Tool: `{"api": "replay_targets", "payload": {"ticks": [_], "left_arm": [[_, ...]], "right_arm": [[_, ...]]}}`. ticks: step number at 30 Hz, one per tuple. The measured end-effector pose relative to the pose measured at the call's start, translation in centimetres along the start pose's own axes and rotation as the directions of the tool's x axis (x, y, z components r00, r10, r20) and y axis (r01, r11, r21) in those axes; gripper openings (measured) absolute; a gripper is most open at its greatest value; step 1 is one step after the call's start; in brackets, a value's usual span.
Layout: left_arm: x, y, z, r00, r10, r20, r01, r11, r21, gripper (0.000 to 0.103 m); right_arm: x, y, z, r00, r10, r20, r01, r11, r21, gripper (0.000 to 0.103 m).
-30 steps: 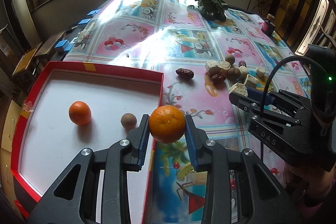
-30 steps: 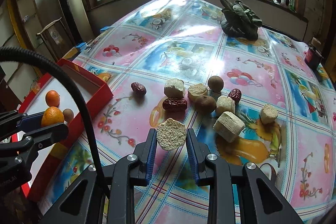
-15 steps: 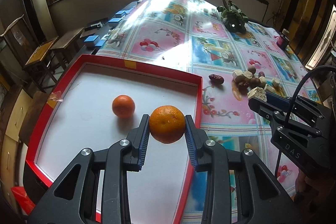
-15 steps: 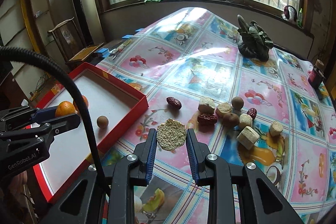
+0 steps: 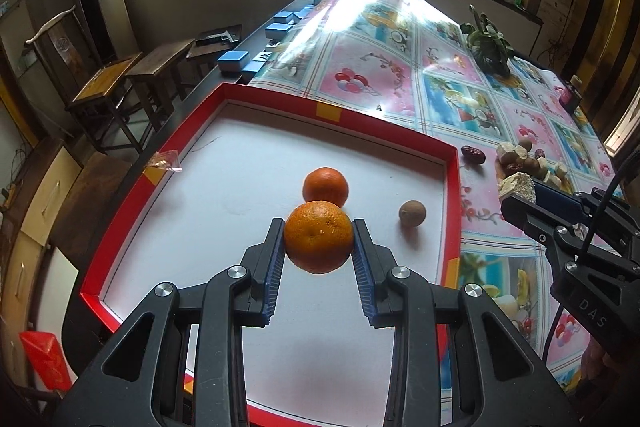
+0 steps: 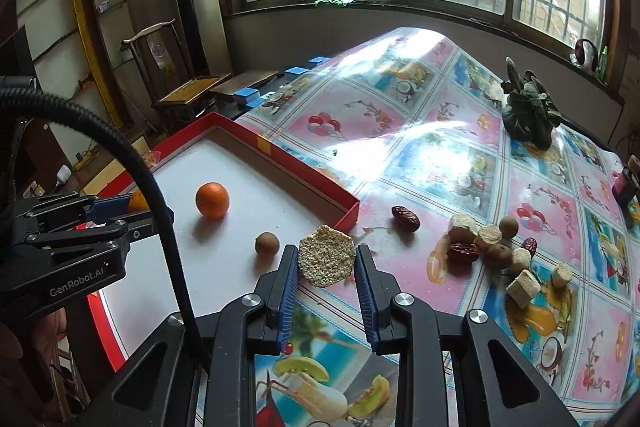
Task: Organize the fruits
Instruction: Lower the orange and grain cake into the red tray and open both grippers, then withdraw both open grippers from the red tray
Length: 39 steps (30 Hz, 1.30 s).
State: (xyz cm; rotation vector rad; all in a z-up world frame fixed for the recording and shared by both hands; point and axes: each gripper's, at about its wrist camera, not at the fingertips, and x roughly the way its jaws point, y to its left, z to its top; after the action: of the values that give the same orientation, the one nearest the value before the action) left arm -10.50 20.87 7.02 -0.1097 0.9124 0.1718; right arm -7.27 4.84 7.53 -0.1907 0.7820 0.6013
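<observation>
My left gripper (image 5: 319, 239) is shut on an orange (image 5: 319, 237) and holds it above the red-rimmed white tray (image 5: 392, 137). In the tray lie a second orange (image 5: 325, 186) and a small brown round fruit (image 5: 412, 213). My right gripper (image 6: 327, 263) is shut on a beige sesame cake piece (image 6: 327, 261), held above the tablecloth by the tray's right rim (image 6: 308, 173). A pile of red dates, brown fruits and cake pieces (image 6: 490, 247) lies on the table to the right, with one red date (image 6: 405, 218) apart.
A dark leafy vegetable (image 6: 528, 113) sits at the far side of the table. Blue boxes (image 5: 234, 61) line the table's left far edge. Wooden chairs (image 5: 120, 83) stand left of the table. A dark small jar (image 6: 626, 183) is at the right edge.
My left gripper has carried the orange from the tablecloth leftwards over the tray. My right gripper has moved left and up with the cake piece, towards the tray's right rim.
</observation>
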Motion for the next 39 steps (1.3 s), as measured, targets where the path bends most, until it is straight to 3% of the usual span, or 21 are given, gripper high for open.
{"api": "replay_targets", "payload": {"ticks": [12,21,23,25,26,32,39], "left_arm": [[2.3,3.3,-0.7,0.998,0.046,-0.050,-0.049,0.997,-0.052,0.032],[3.6,4.1,-0.5,0.995,0.067,-0.069,-0.073,0.993,-0.095,0.032],[3.8,4.2,-0.5,0.994,0.073,-0.076,-0.081,0.992,-0.100,0.037],[3.9,4.3,-0.5,0.995,0.074,-0.074,-0.081,0.991,-0.108,0.059],[3.8,4.4,-0.4,0.995,0.070,-0.067,-0.077,0.990,-0.117,0.063],[3.2,3.9,-0.1,0.995,0.087,-0.047,-0.092,0.989,-0.117,0.064],[2.4,1.2,-0.1,0.998,0.050,-0.033,-0.052,0.996,-0.075,0.064]], "right_arm": [[3.1,4.7,0.3,0.983,0.168,-0.077,-0.173,0.983,-0.058,0.027],[7.2,6.6,-0.7,0.967,0.196,-0.162,-0.208,0.976,-0.064,0.027],[7.7,6.7,-0.9,0.967,0.196,-0.165,-0.207,0.977,-0.056,0.027],[7.9,6.6,-0.9,0.967,0.204,-0.153,-0.213,0.976,-0.046,0.028],[7.9,6.6,-0.9,0.966,0.211,-0.149,-0.220,0.975,-0.043,0.032],[6.9,6.0,-0.8,0.967,0.219,-0.127,-0.225,0.974,-0.032,0.036],[3.9,3.5,-0.8,0.980,0.184,-0.074,-0.184,0.983,0.008,0.038]]}}
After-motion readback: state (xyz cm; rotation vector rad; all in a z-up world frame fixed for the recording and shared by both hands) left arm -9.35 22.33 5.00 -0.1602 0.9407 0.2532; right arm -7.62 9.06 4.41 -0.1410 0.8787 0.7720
